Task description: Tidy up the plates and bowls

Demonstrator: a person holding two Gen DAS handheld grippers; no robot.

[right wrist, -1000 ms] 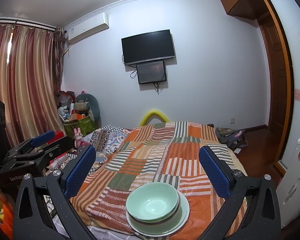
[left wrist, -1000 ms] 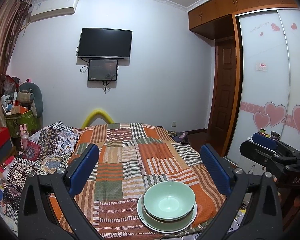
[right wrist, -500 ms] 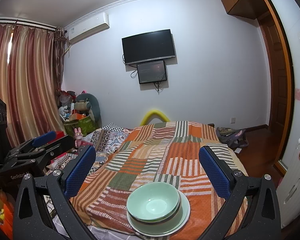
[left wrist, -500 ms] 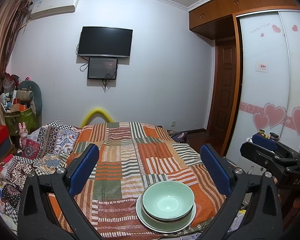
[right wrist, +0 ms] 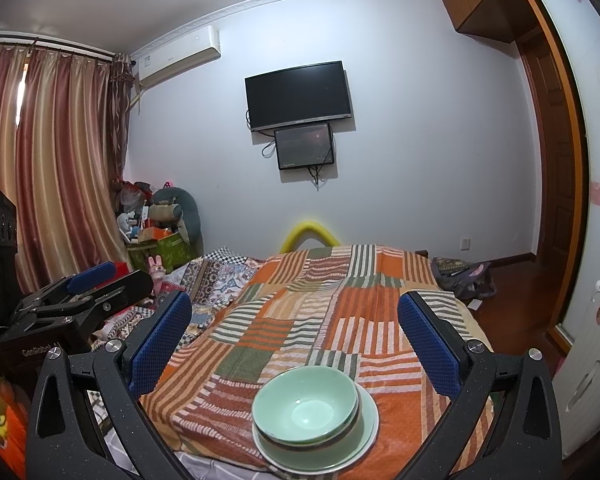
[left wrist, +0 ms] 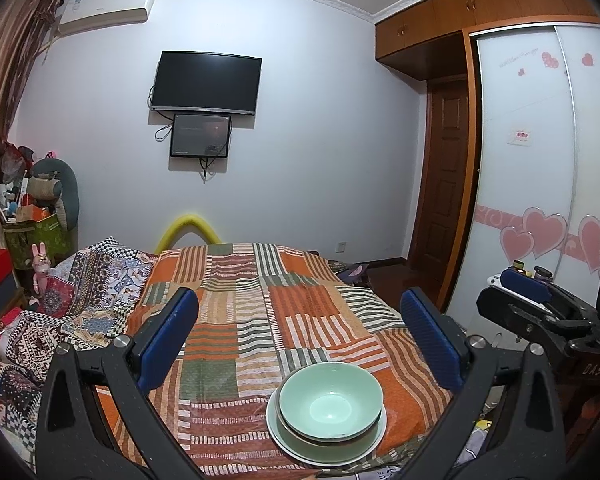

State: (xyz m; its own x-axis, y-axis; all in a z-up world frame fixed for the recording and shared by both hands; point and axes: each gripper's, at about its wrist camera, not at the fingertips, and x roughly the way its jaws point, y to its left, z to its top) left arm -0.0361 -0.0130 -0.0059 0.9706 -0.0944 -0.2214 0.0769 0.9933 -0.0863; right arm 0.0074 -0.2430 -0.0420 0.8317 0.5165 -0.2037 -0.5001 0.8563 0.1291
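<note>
A pale green bowl (left wrist: 330,400) sits nested on another bowl and a pale green plate (left wrist: 370,442) at the near edge of the bed; the stack also shows in the right wrist view, bowl (right wrist: 305,403) on plate (right wrist: 367,436). My left gripper (left wrist: 299,338) is open and empty, held above and behind the stack. My right gripper (right wrist: 294,340) is open and empty, also above the stack. Each gripper shows in the other's view: the right gripper (left wrist: 540,308) at the right, the left gripper (right wrist: 76,300) at the left.
The stack rests on a striped patchwork bedspread (left wrist: 260,312). A patterned quilt (left wrist: 80,292) lies at the bed's left. Boxes and toys (left wrist: 32,220) stand by the curtain. A wardrobe with heart stickers (left wrist: 540,200) and a door (left wrist: 444,208) are on the right.
Both views have shifted only slightly. The bowls and plate have not moved and both grippers stay open.
</note>
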